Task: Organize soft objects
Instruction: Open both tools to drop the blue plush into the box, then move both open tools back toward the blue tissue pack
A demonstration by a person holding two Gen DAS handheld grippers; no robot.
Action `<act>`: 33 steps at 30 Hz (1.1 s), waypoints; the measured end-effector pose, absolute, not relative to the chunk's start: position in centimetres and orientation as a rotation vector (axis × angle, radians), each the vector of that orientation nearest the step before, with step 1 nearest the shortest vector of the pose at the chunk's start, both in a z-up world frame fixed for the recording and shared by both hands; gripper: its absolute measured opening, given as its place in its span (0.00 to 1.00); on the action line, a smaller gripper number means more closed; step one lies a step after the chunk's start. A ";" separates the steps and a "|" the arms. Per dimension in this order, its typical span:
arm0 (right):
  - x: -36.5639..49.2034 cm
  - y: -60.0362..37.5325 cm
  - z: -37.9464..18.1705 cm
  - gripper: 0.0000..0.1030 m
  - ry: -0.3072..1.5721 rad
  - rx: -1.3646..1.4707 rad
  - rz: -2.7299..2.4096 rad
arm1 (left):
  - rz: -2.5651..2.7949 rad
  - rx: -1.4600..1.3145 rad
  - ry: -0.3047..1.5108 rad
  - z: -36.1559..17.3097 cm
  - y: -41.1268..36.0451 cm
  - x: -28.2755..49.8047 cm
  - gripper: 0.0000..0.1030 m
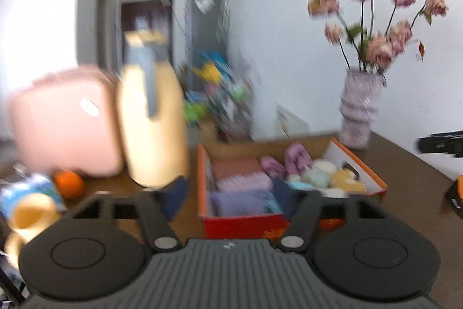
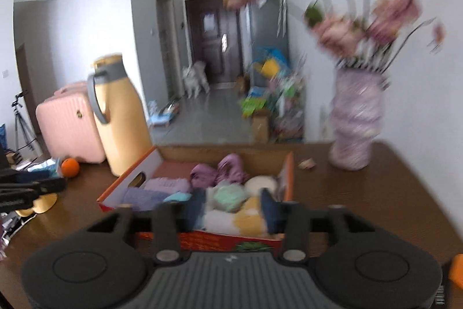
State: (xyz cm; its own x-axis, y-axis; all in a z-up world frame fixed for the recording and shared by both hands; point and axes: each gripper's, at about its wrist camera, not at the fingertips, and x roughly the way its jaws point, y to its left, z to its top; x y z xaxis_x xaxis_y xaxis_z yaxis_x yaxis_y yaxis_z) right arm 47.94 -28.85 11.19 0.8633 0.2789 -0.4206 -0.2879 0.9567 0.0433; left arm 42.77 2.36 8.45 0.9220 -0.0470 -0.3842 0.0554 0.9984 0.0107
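Note:
An orange and red cardboard box (image 1: 240,225) (image 2: 202,239) sits on the brown table. It holds folded pink and purple towels (image 1: 243,184) (image 2: 156,190), purple slippers (image 1: 289,158) (image 2: 220,170) and soft pastel rolled pieces (image 1: 324,178) (image 2: 231,196). My left gripper (image 1: 228,196) is open and empty, its jaws spread in front of the box's near wall. My right gripper (image 2: 228,210) is open and empty, over the box's near edge. Both views are blurred.
A yellow thermos jug (image 1: 153,118) (image 2: 121,118) stands left of the box, with an orange (image 1: 69,184) (image 2: 70,167) and a pink suitcase (image 1: 63,120) (image 2: 69,120) beyond. A lilac vase of pink flowers (image 1: 358,109) (image 2: 354,118) stands at the right back.

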 end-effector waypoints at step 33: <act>23.4 -30.5 -0.5 0.72 0.375 -0.073 0.248 | -0.091 0.074 0.346 2.0 -2.6 19.4 0.94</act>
State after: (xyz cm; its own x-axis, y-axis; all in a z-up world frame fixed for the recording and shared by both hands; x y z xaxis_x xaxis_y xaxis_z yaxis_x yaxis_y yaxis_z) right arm 23.39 -30.51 -0.49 0.9008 0.2259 -0.3707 -0.2529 0.9672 -0.0253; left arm 19.41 -2.57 2.03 0.9366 -0.0764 -0.3419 0.1019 0.9932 0.0571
